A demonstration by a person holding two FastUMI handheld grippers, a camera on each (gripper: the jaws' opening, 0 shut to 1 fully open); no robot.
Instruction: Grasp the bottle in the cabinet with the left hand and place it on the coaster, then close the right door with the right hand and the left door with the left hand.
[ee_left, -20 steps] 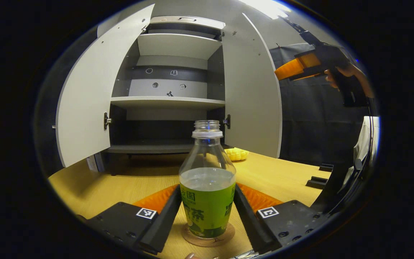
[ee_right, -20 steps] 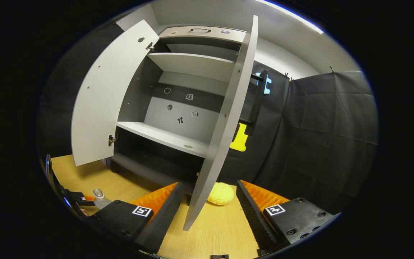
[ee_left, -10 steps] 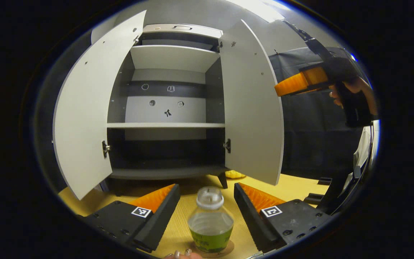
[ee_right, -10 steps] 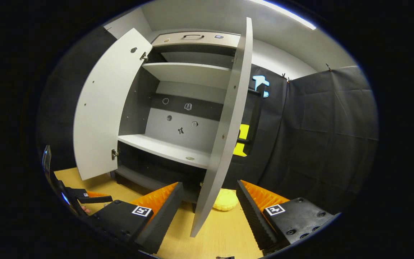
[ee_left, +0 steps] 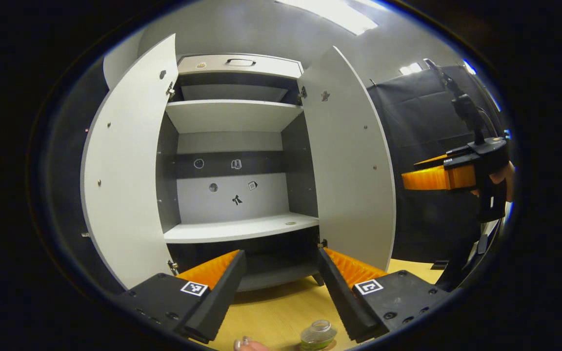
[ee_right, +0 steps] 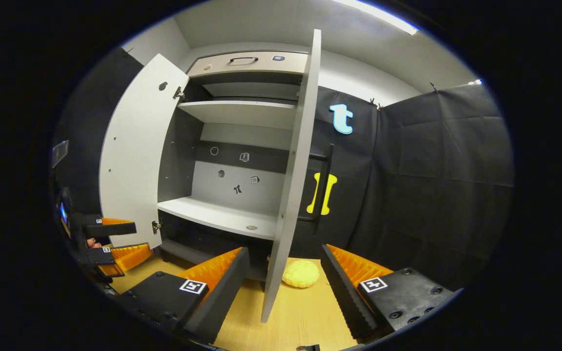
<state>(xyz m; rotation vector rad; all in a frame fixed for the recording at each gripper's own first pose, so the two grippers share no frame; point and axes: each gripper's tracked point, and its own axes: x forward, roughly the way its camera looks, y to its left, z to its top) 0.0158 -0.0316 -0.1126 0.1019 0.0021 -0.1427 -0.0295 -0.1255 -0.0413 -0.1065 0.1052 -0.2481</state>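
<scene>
A: Where is the bottle [ee_left: 317,334] to be found?

B: At the bottom edge of the left gripper view, standing on the table [ee_left: 271,312] below the left gripper [ee_left: 281,287], whose jaws are spread wide with nothing between them. The coaster beneath it cannot be made out.

A: And the step in hand?

B: The right door [ee_right: 291,175] is judged to be next. In the right gripper view it is seen nearly edge-on at the centre of the frame, with the right gripper [ee_right: 285,287] held open and empty, one finger on each side of the door's lower edge.

A: How should it be done well?

B: The door's outer face should be pressed steadily, so that it is swung flush against the cabinet [ee_right: 242,117].
</scene>
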